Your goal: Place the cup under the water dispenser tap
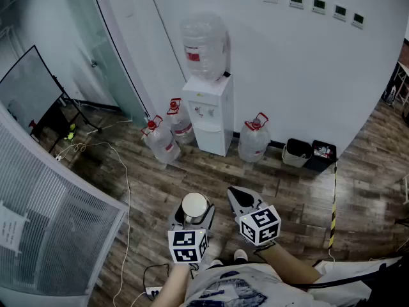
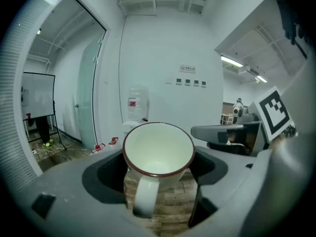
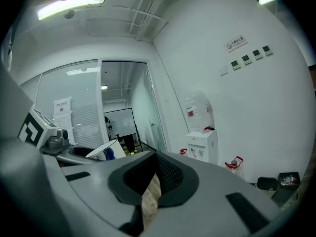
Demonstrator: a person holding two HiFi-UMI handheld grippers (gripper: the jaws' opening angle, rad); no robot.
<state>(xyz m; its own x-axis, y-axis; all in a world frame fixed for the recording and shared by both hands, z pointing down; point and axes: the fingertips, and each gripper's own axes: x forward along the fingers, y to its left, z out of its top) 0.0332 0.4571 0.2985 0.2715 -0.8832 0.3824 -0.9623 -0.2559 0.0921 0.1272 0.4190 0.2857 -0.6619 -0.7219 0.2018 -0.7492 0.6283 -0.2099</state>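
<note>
Standing upright: cup (image 2: 158, 149), mouth up, handle toward person (image 1: 238, 288).

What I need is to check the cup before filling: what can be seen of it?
The cup is white with a thin dark red rim, glossy like ceramic or enamel, with one loop handle pointing back along the left gripper. It stands upright and looks empty inside. That gripper holds it by its sides between wide-set jaws, in the air above the wooden floor, well short of the water dispenser.
</note>
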